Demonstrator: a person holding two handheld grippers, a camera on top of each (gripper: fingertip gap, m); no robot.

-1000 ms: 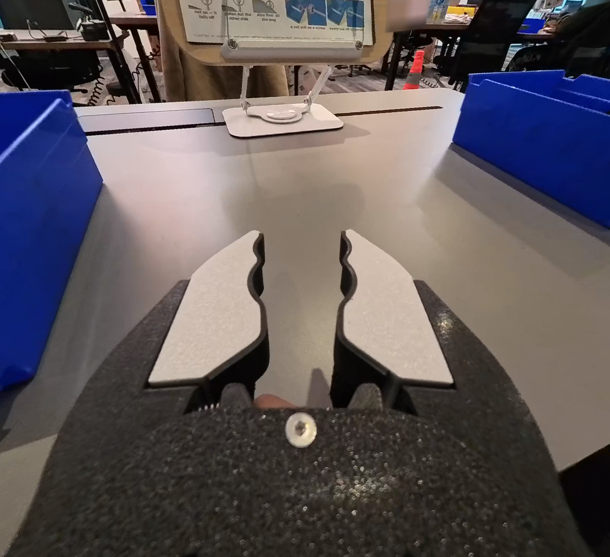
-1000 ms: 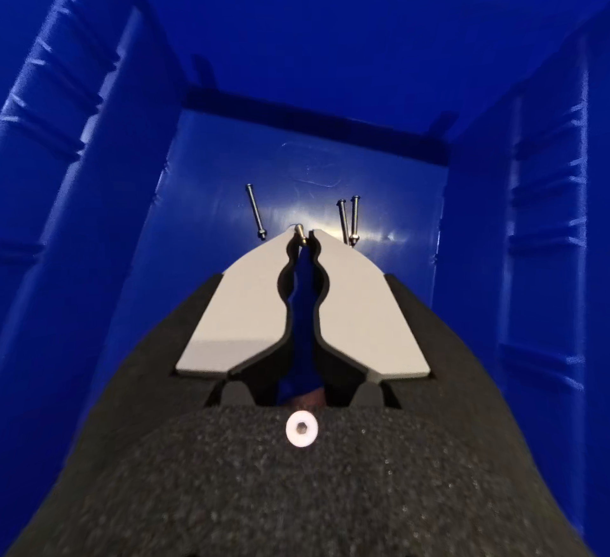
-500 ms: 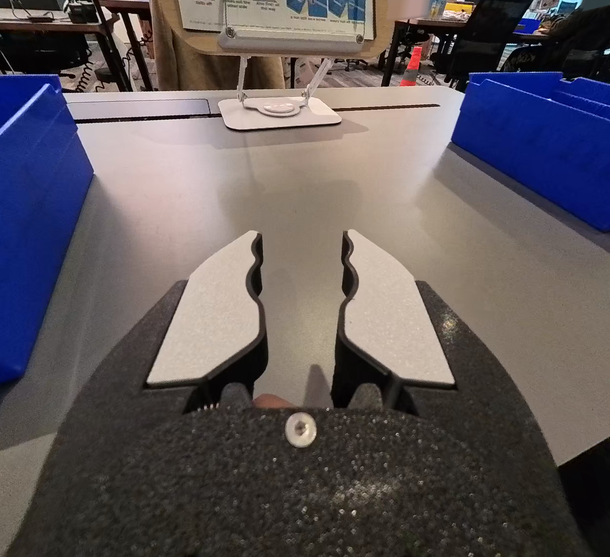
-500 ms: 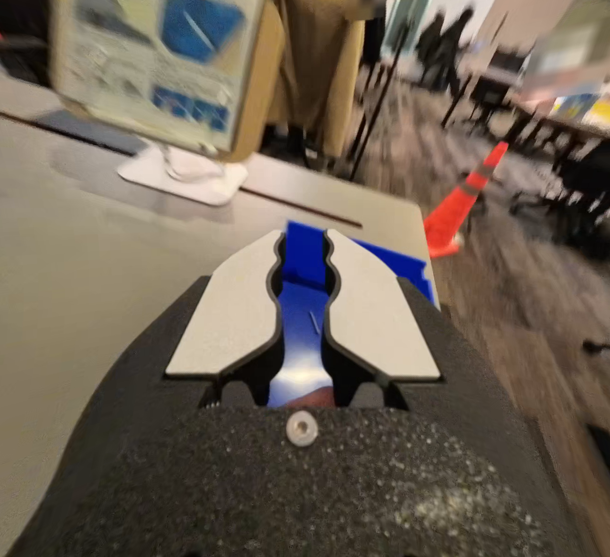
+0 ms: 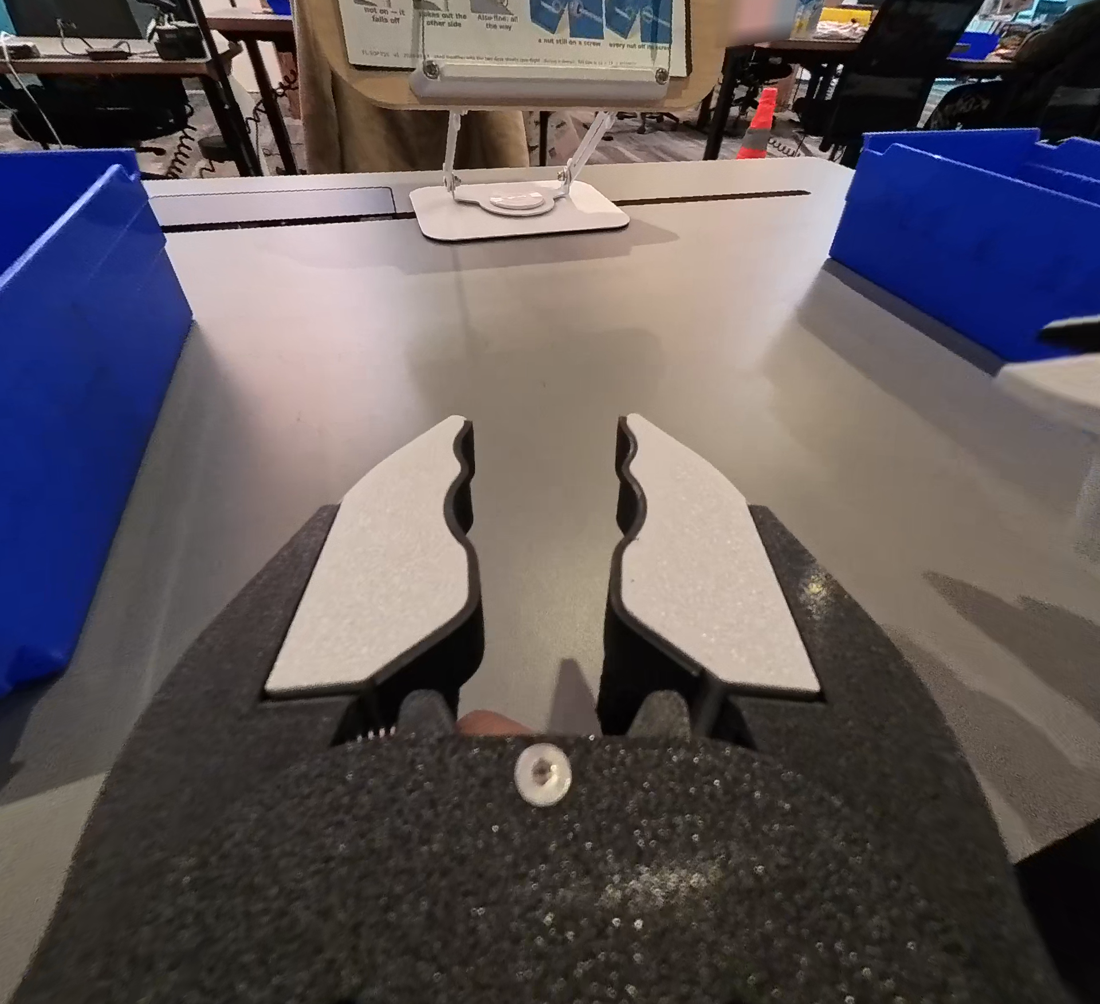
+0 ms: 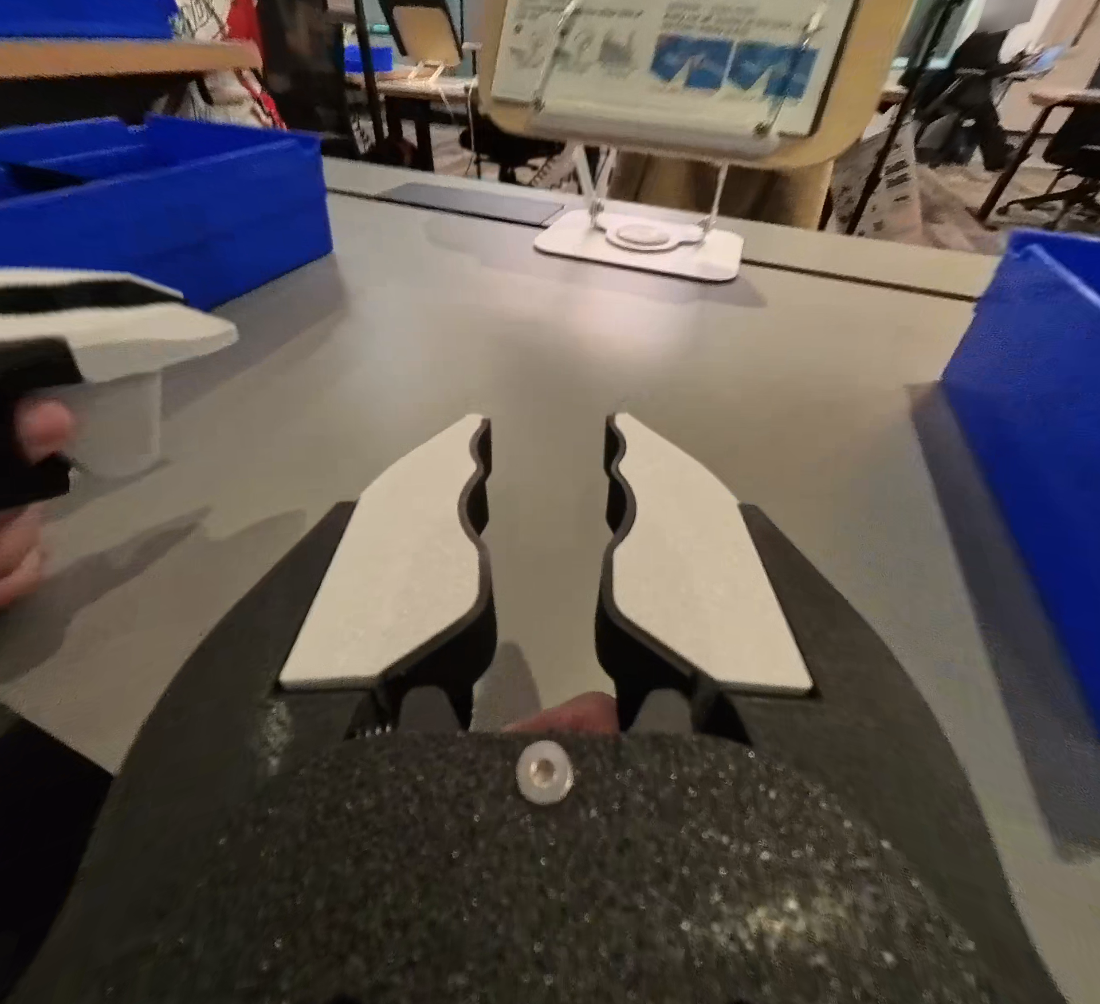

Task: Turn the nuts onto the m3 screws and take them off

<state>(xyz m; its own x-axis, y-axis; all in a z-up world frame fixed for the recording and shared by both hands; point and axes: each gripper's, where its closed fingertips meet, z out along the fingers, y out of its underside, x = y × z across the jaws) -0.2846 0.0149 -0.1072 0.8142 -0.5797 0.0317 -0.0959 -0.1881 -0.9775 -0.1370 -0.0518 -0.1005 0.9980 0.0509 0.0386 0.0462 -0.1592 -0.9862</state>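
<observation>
Blue bin (image 5: 71, 392) at far left of the left wrist view, its side wall facing the camera, contents hidden; second blue bin (image 5: 952, 255) at far right, contents likewise hidden. Between them: bare grey table (image 5: 536, 333), with an instruction card on a white stand (image 5: 524, 208) at the back edge, centred.

Left gripper (image 5: 544, 428): jaws spread wide, nothing between them, only table surface in the gap; held over the table just above it, pointing at the stand. Right gripper (image 6: 547, 425): jaws also apart, a shade narrower than the left's, empty; over the table between the two bins, aimed slightly right of centre. In the right wrist view the left gripper shows again at the left edge, blurred, with the person's fingers (image 6: 36, 434) around its handle.

Screws and nuts: none visible in either view; not on the table, not in either claw. Judged to lie inside the bins, but the bin interiors cannot be seen from these angles, so which bin holds what cannot be told.

Step in hand (judgement): between cycles; both claws idle over the middle of the table, no part picked.

Next move calls for: one gripper into a bin to pinch a screw by the shank; the other to fetch or grip a nut; fine tip alignment needed, parts being small.
</observation>
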